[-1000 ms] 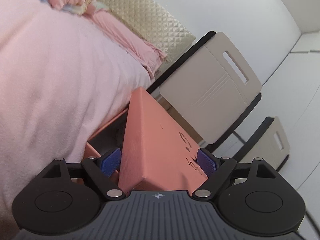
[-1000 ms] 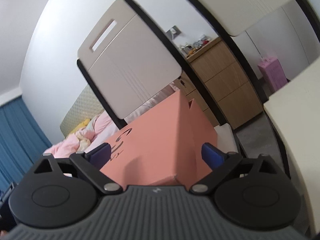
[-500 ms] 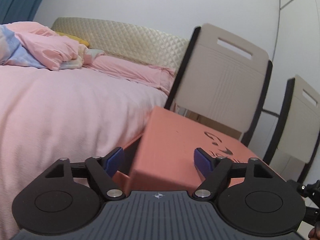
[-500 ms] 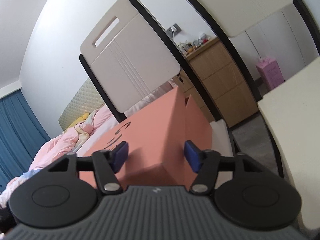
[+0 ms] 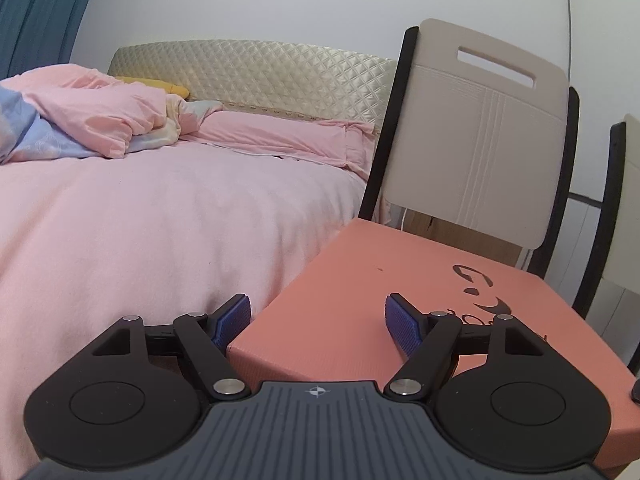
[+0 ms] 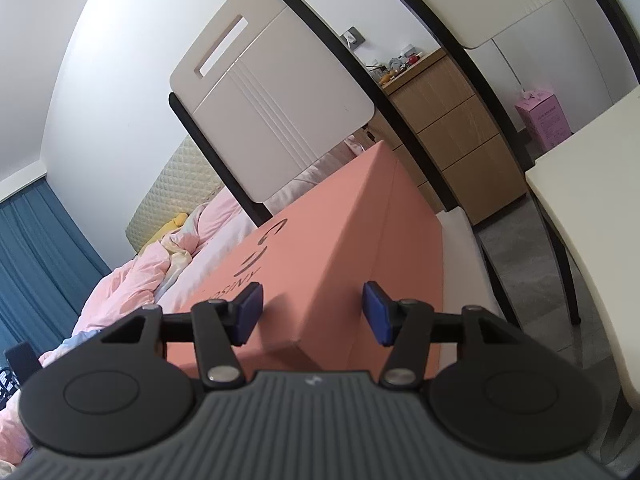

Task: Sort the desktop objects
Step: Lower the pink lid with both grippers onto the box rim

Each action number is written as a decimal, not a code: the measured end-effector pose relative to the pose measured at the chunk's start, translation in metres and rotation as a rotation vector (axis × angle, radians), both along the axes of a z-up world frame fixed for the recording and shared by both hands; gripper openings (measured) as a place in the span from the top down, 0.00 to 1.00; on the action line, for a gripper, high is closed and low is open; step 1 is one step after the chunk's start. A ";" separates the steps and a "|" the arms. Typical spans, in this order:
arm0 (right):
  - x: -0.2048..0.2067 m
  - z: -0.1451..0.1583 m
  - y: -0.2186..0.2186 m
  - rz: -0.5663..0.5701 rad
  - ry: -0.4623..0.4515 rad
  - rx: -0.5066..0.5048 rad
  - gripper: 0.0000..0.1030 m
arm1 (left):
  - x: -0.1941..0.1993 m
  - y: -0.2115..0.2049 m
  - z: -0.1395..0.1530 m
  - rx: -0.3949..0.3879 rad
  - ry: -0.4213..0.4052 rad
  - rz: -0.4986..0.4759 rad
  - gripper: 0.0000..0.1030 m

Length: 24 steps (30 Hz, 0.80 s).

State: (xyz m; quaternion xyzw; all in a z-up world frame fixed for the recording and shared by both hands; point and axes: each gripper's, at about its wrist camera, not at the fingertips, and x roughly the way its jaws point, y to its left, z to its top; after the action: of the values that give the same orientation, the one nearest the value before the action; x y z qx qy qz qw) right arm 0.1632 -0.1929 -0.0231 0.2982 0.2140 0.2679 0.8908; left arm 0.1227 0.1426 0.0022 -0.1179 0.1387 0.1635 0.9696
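Observation:
A salmon-pink cardboard box (image 5: pixel 400 292) with a black logo fills the lower right of the left wrist view; it also shows in the right wrist view (image 6: pixel 352 240). My left gripper (image 5: pixel 318 320) is open, its blue pads on either side of the box's near corner. My right gripper (image 6: pixel 312 312) is partly closed, its pads set astride the box's other near corner; the left pad (image 6: pixel 250 310) lies on the top face. Whether either grips the box I cannot tell.
A beige chair with a black frame (image 5: pixel 480 132) stands right behind the box, and shows too in the right wrist view (image 6: pixel 272 96). A pink bed (image 5: pixel 140 220) lies left. A cream table edge (image 6: pixel 592 216) and a wooden drawer unit (image 6: pixel 452 128) are at right.
The left view has swung level, and the box now lies flat with its lid down over the dark opening seen before. My right gripper's pads have closed in around the box corner.

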 end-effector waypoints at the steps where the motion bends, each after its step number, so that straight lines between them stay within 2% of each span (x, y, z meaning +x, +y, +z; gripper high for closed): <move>1: 0.001 0.000 0.002 -0.004 -0.001 -0.011 0.45 | 0.002 -0.001 0.000 0.013 0.011 -0.001 0.24; 7: 0.003 0.008 0.016 -0.025 -0.030 -0.118 0.45 | 0.010 -0.008 -0.004 0.075 0.059 -0.020 0.24; 10: 0.003 0.007 0.021 -0.024 -0.014 -0.166 0.45 | 0.013 -0.013 -0.007 0.103 0.081 -0.032 0.24; 16: 0.004 0.002 0.023 -0.015 0.011 -0.190 0.45 | 0.018 -0.021 -0.013 0.158 0.122 -0.055 0.24; 24: 0.009 -0.001 0.025 -0.014 0.008 -0.213 0.44 | 0.018 -0.023 -0.015 0.179 0.122 -0.062 0.24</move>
State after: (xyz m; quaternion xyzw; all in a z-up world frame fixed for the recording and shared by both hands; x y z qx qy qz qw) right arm 0.1722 -0.1679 -0.0237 0.2043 0.2425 0.2361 0.9185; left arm 0.1408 0.1200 -0.0125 -0.0162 0.1859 0.1522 0.9706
